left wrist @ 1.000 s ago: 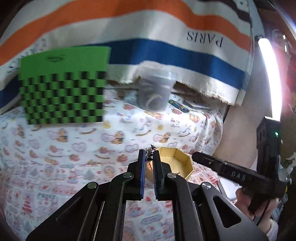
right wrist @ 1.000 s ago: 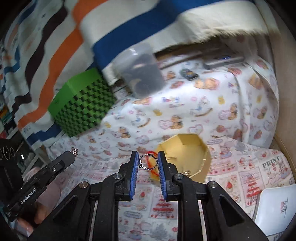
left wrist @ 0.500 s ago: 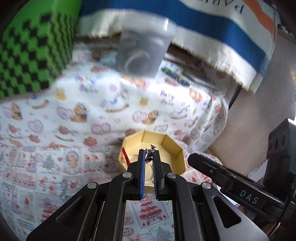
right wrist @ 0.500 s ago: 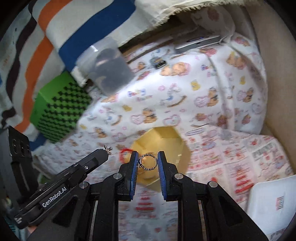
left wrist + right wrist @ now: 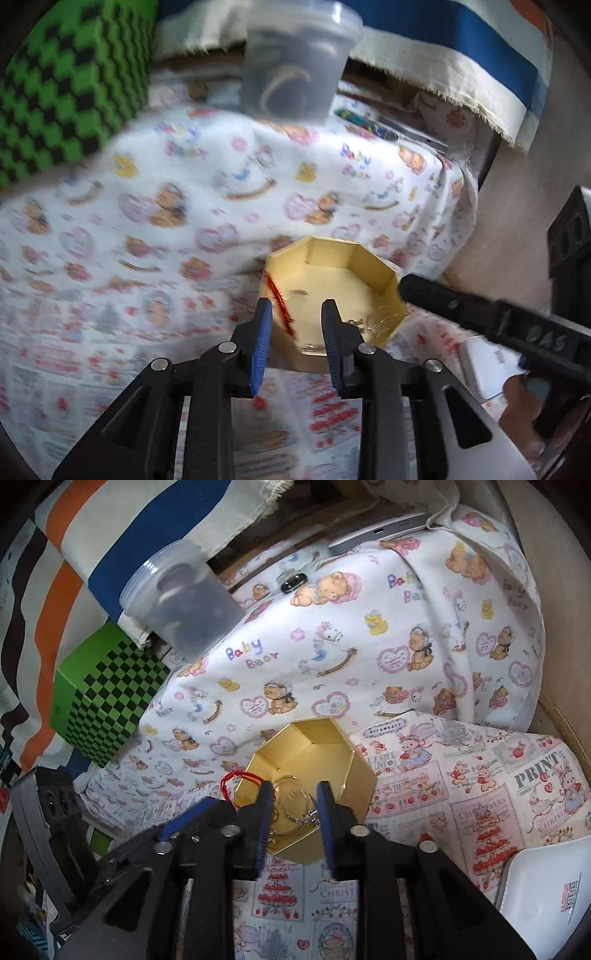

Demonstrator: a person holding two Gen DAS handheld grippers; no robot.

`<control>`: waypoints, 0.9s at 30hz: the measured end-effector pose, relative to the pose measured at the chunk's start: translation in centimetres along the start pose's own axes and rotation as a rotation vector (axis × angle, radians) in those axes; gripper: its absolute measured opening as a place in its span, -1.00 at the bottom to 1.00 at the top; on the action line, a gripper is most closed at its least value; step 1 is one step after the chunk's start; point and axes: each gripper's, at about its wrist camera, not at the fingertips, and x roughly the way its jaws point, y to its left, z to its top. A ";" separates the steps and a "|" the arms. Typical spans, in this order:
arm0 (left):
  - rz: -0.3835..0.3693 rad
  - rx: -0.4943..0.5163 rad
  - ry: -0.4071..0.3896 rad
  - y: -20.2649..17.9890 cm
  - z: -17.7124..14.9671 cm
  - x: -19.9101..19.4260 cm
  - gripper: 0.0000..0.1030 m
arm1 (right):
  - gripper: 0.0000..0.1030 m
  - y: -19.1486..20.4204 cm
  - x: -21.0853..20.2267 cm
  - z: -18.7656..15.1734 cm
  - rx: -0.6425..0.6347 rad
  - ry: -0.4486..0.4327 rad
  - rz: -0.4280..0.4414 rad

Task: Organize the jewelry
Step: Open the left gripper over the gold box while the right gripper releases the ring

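Now releasing over the gold octagonal box [image 5: 334, 760], sitting on the printed cloth [image 5: 461, 805] near the front edge, with small silvery pieces of jewelry [image 5: 301, 814] already lying on its floor and a red cord [image 5: 236, 777] draped over its left rim. Worth keeping both drops well inside the walls: let each piece fall straight down onto the bare floor, not onto the rim where the cord hangs. Left gripper [image 5: 297, 325] hanging just above the near side of the box, jaws opening, nothing pinched between the blue pads [image 5: 263, 332], cord visible in the gap but lying in the box. Right gripper [image 5: 293, 816] likewise over the near wall, jaws opening, pads clear of the jewelry seen between them. Best to finish spreading fully before lifting, then rise straight up so no chain snags. Further back, apart from the work: clear plastic tub [image 5: 181, 602], green checkered box [image 5: 103, 698], striped fabric [image 5: 110, 528].
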 end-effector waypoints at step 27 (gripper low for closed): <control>0.261 0.043 -0.357 5.1 -2.9 -14.8 0.98 | 0.19 6.9 -2.8 -2.3 -0.301 -0.198 -0.177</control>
